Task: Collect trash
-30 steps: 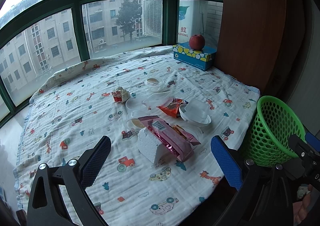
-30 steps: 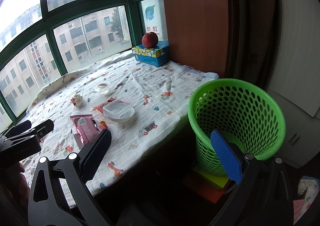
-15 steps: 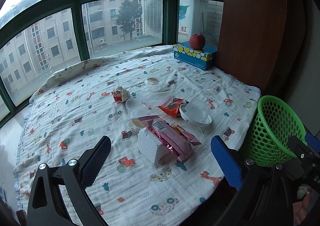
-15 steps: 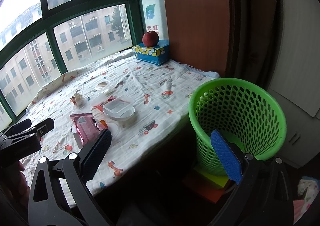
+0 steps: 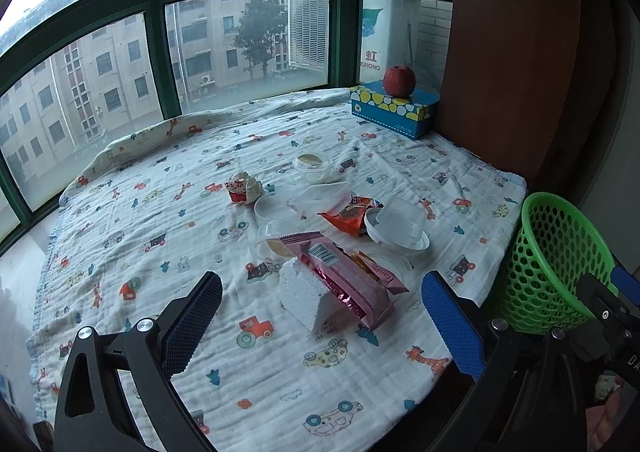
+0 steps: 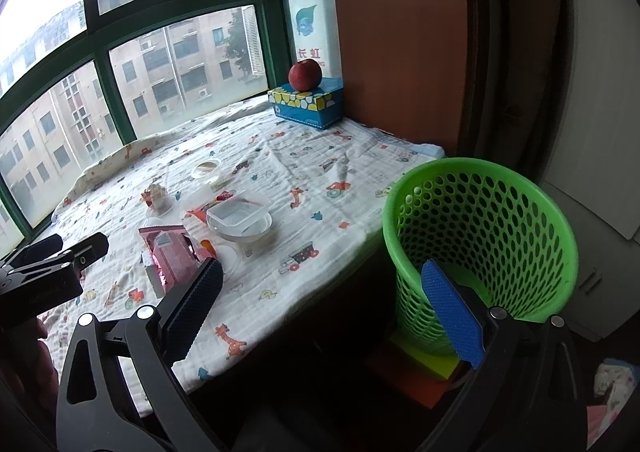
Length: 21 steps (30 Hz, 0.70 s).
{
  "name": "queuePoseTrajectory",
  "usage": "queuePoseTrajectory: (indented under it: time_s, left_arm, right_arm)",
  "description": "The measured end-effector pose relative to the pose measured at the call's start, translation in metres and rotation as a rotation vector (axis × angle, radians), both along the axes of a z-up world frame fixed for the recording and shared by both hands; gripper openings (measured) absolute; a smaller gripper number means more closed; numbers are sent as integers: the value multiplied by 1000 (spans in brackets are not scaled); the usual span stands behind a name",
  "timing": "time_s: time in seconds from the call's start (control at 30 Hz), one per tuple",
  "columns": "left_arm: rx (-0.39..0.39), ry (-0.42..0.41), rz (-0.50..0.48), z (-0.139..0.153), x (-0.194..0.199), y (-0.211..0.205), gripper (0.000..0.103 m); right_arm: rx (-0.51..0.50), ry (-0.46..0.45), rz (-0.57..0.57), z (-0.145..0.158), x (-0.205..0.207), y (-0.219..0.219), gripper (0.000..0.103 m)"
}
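Pink wrapper (image 5: pixel 340 280) bears a barcode label, lettering unreadable; left gripper (image 5: pixel 320 320) and right gripper (image 6: pixel 320 304) fingers gape wide, empty.

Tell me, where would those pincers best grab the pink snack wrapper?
Probably the pink wrapper's near end, which rests raised on the white foam block. Coming from above with the open left gripper, one finger each side of its narrow width, looks easiest.

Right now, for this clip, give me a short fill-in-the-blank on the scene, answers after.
1. The apple sits on top of the ____.
2. The mesh basket beside the bed is coloured ____.
3. The pink wrapper lies partly over a white ____ block.
4. Both grippers, left gripper and right gripper, are ____.

Answers: tissue box; green; foam; open
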<state>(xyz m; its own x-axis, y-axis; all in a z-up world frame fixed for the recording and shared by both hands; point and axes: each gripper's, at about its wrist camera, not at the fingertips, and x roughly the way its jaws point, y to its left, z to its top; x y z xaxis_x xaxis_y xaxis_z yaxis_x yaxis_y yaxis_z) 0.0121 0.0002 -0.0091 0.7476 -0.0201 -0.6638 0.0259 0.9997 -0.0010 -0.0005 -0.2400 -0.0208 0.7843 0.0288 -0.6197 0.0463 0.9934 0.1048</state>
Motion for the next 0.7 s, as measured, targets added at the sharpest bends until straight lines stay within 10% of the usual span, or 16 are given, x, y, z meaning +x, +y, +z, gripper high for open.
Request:
queuePoseTrajectory:
  time_s: [0.7]
  left_arm:
    - [-2,8,91,6,29,38,97]
  right_arm:
    - [-8,31,90,-13,34,20,98]
